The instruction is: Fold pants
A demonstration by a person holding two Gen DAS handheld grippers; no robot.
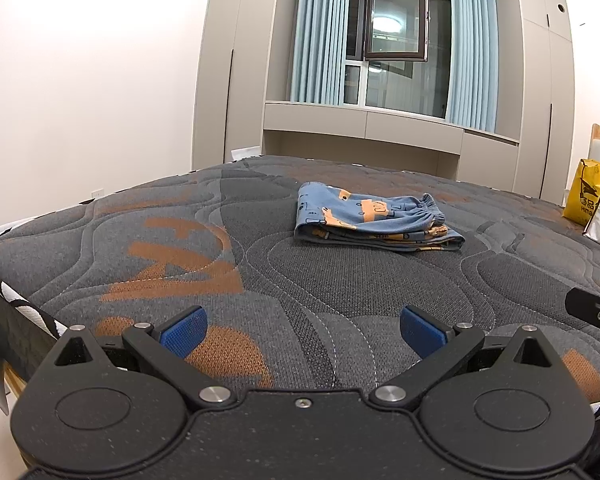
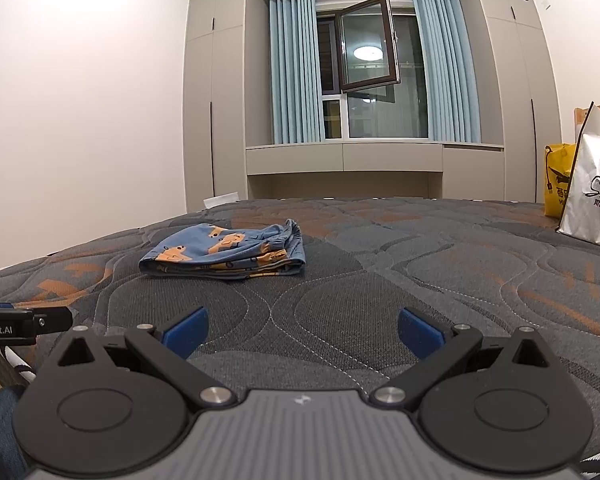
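Left wrist view is showing the left gripper (image 1: pixel 303 330) hanging low over the near part of the mattress (image 1: pixel 340 280), its blue-padded fingers (image 1: pixel 184 330) spread wide and gripping nothing. Right wrist view is showing the right gripper (image 2: pixel 302 330) doing the same, its blue pads (image 2: pixel 420 336) standing wide apart over bare quilted fabric. Each tool is peeking into the other's view at the edge of the frame.

Farther out, the pants (image 1: pixel 374 218) are lying folded in a compact stack on the grey and orange mattress, well apart from both grippers, with the elastic waistband (image 1: pixel 432 208) bunching at the right end. From the right wrist they (image 2: pixel 228 252) are sitting ahead and to the left.

At the right side a yellow bag (image 2: pixel 558 184) and a white bag (image 2: pixel 596 196) are standing together. Beyond the bed, blue curtains (image 2: pixel 292 68) are framing a window (image 2: pixel 366 44) with one pane swung open.
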